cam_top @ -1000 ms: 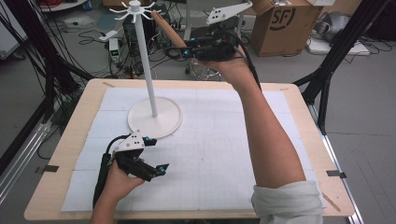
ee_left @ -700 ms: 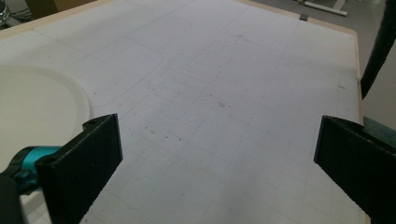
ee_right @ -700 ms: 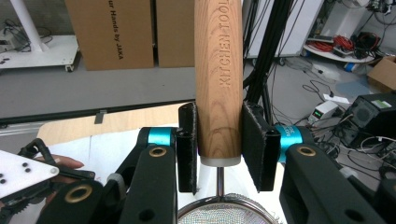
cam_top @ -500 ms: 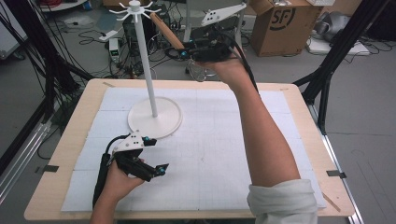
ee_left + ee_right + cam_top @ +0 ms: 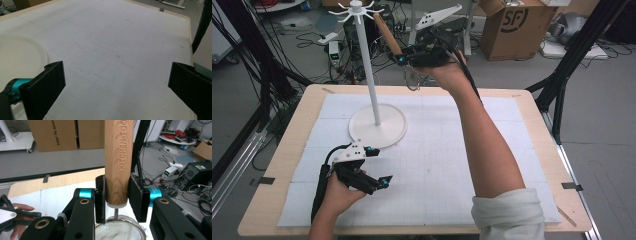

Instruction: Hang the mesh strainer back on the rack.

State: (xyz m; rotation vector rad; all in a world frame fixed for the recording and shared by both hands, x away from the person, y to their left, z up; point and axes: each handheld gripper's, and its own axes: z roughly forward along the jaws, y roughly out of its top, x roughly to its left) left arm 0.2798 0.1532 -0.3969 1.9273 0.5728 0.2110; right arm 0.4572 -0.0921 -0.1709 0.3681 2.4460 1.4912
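High view – fixed above near edge of table (image 5: 287, 210), facing forward and down. Left gripper view – low, close over white mat (image 5: 120, 50), looking across it. Right gripper view – raised, close on wooden handle (image 5: 118, 157) (mat shared with both).

Strainer (image 5: 118, 231) — smooth wooden handle (image 5: 118, 157), metal mesh.

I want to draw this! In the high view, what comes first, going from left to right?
Left hand-held gripper → white stand → wooden-handled strainer → right hand-held gripper → cardboard box.
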